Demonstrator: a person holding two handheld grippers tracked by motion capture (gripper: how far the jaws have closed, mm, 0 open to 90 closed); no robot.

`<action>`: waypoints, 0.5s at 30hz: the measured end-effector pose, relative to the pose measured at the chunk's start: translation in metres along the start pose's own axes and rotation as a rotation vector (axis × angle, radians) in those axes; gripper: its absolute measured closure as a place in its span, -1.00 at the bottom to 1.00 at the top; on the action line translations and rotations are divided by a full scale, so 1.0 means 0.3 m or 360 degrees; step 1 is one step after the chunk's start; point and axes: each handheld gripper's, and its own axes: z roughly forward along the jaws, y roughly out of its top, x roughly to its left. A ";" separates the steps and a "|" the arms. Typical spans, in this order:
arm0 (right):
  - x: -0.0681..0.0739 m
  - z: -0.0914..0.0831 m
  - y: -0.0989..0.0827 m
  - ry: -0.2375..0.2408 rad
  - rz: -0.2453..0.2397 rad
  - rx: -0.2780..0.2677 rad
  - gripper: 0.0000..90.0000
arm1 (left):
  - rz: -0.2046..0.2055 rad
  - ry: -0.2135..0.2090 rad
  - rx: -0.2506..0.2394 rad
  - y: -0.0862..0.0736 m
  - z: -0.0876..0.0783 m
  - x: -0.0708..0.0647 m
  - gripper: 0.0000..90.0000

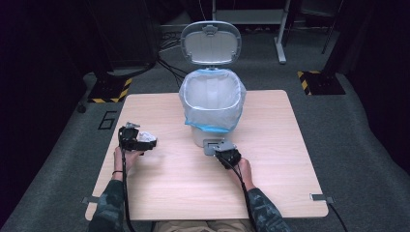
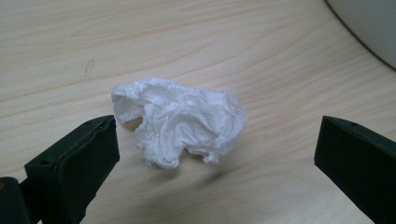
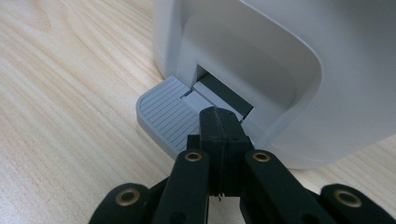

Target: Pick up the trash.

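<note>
While my right gripper, clenched, pinned the pedal to prop the lid, my left gripper straddled the tissue, released, near the table's left edge.

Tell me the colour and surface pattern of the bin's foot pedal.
The foot pedal is grey with fine parallel ridges; the right gripper view shows it best.

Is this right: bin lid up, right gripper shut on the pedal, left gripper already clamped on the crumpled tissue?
Not quite. The left gripper is open: in the left gripper view its jaws stand wide on either side of the crumpled tissue, which lies untouched on the table. The rest holds: lid up, right gripper shut, pressing the pedal.
</note>
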 end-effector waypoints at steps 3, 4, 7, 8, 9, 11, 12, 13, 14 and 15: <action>0.001 0.000 0.000 0.0001 0.0006 0.0001 1.00 | -0.0016 -0.0013 -0.0006 0.008 0.026 0.011 -1.00; 0.000 0.000 0.000 0.0001 -0.0002 -0.0001 1.00 | -0.0014 -0.0012 0.0000 0.011 0.034 0.015 -1.00; 0.000 0.000 0.000 0.0002 -0.0003 -0.0001 1.00 | 0.0008 -0.0008 0.0019 0.023 0.063 0.025 -1.00; 0.000 0.000 0.000 0.0002 -0.0003 -0.0001 1.00 | 0.0008 -0.0008 0.0019 0.023 0.063 0.025 -1.00; 0.001 0.000 0.000 0.0002 0.0011 0.0000 1.00 | 0.0014 -0.0010 0.0048 0.026 0.073 0.028 -1.00; 0.001 0.000 0.000 0.0003 0.0007 0.0002 1.00 | 0.0015 -0.0004 0.0075 0.028 0.090 0.034 -1.00; 0.001 -0.001 -0.001 0.0004 0.0005 0.0003 1.00 | 0.0003 0.0001 0.0082 0.028 0.098 0.037 -1.00; 0.001 -0.001 0.000 0.0011 0.0010 0.0002 1.00 | 0.0010 0.0013 0.0099 0.030 0.103 0.040 -1.00; 0.001 -0.001 0.000 0.0011 0.0010 0.0002 1.00 | 0.0005 0.0020 0.0104 0.029 0.107 0.042 -1.00; 0.003 -0.001 0.000 0.0015 0.0025 -0.0004 1.00 | -0.0002 0.0019 0.0110 0.028 0.113 0.043 -1.00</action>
